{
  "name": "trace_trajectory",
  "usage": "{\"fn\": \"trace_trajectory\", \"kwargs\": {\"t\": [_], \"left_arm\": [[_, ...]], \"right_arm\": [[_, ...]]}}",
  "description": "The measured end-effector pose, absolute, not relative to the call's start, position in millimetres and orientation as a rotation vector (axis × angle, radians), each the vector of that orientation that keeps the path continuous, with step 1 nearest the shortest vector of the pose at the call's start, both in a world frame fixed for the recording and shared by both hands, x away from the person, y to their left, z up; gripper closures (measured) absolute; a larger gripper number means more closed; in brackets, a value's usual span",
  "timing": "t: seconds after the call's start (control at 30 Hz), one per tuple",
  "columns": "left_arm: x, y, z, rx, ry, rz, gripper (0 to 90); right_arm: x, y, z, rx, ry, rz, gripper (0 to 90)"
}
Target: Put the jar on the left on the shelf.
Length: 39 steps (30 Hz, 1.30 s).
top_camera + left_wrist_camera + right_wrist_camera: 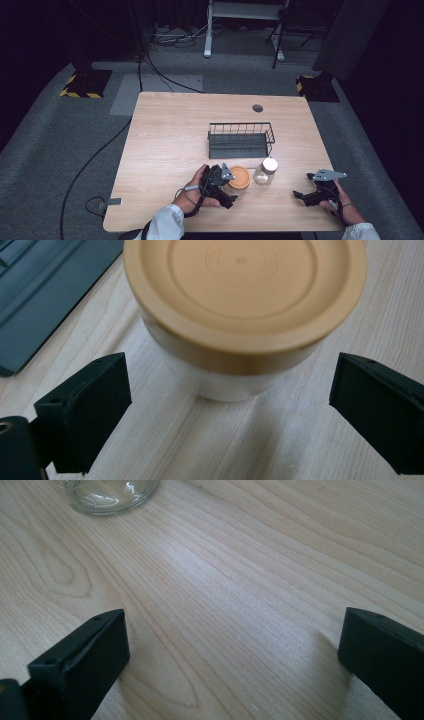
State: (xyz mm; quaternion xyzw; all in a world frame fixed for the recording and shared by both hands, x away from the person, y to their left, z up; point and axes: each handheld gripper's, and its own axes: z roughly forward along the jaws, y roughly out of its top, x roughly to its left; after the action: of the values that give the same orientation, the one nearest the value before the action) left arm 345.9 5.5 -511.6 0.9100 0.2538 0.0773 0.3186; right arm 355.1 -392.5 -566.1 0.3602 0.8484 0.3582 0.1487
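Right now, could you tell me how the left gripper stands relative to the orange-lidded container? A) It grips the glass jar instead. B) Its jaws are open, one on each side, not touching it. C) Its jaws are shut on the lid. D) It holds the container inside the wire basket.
B: the left gripper has its jaws spread, with bare wood showing between each jaw and the orange-lidded container on the table.
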Motion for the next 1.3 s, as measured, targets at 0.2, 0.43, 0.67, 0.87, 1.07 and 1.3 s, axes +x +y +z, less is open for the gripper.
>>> {"fn": "trace_trajectory", "kwargs": {"t": [0.2, 0.43, 0.67, 0.87, 1.07, 1.3], "left_arm": [[351.2, -0.3, -510.6, 2.376, 0.664, 0.198, 2.7], [354.8, -7.8, -512.4, 2.367, 0.667, 0.208, 2.7], [359.3, -15.5, -514.5, 2.339, 0.676, 0.201, 2.8], [362.0, -19.3, -518.0, 2.298, 0.685, 0.201, 3.8], [359.6, -19.1, -522.3, 2.239, 0.698, 0.232, 8.1], [355.9, -20.1, -520.9, 2.243, 0.696, 0.280, 8.9]], "right_arm": [[355.1, -392.5, -566.1, 1.036, 2.439, 1.030, 0.1], [355.1, -392.5, -566.1, 1.036, 2.439, 1.030, 0.0], [355.1, -392.5, -566.1, 1.036, 2.439, 1.030, 0.0], [355.2, -392.5, -566.1, 1.036, 2.439, 1.030, 0.0], [355.2, -392.5, -566.1, 1.036, 2.439, 1.030, 0.1], [355.1, -392.5, -566.1, 1.036, 2.439, 1.030, 0.0]]}}
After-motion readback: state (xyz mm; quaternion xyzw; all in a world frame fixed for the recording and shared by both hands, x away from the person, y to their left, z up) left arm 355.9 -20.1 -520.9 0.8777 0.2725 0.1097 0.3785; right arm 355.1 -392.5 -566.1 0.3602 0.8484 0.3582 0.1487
